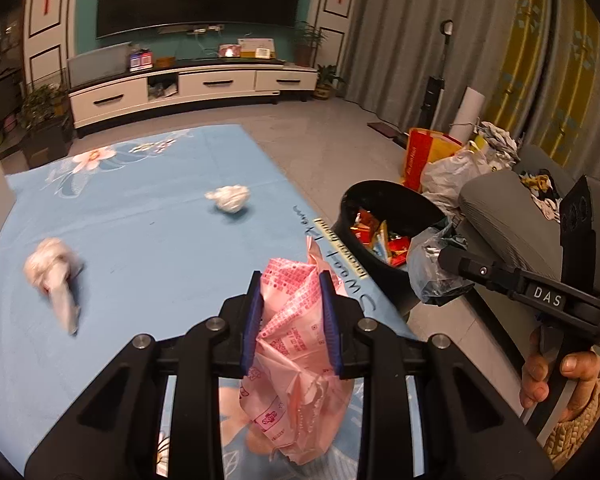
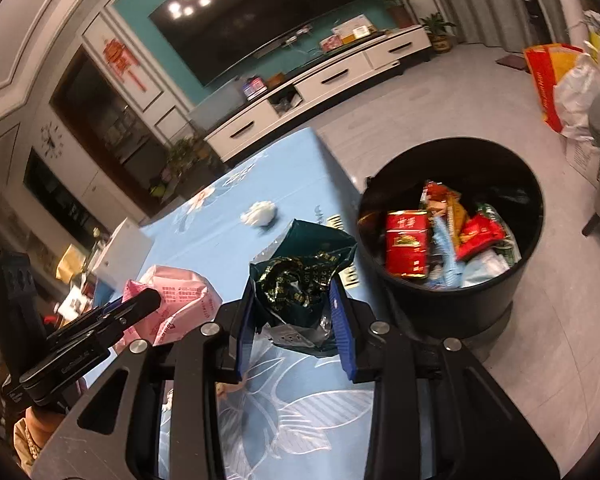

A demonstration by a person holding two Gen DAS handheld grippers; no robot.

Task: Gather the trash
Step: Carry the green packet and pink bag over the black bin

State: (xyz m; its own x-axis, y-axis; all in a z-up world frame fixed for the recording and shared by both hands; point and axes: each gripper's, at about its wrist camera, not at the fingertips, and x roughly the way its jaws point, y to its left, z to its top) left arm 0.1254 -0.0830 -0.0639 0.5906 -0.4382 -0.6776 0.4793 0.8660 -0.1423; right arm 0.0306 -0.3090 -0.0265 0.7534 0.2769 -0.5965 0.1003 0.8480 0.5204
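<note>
My left gripper (image 1: pixel 292 292) is shut on a crumpled pink wrapper (image 1: pixel 290 344), held above the blue flowered tablecloth (image 1: pixel 140 240). In the right wrist view that pink wrapper (image 2: pixel 176 300) shows at the left. My right gripper (image 2: pixel 294 300) is shut on a dark green foil bag (image 2: pixel 304 272) near the table's right edge; from the left wrist it shows as a gripper (image 1: pixel 444 260) holding a crinkled bag (image 1: pixel 432 272). Just beyond stands the black round bin (image 2: pixel 452 300), with several wrappers inside. Two white crumpled tissues (image 1: pixel 230 198) (image 1: pixel 52 268) lie on the cloth.
A white box (image 2: pixel 124 248) sits at the table's far left. Past the bin (image 1: pixel 384 200) are a grey sofa arm (image 1: pixel 496 208) and a red-yellow bag (image 1: pixel 420 156) with plastic bags on the tiled floor. A TV cabinet (image 1: pixel 192 88) lines the far wall.
</note>
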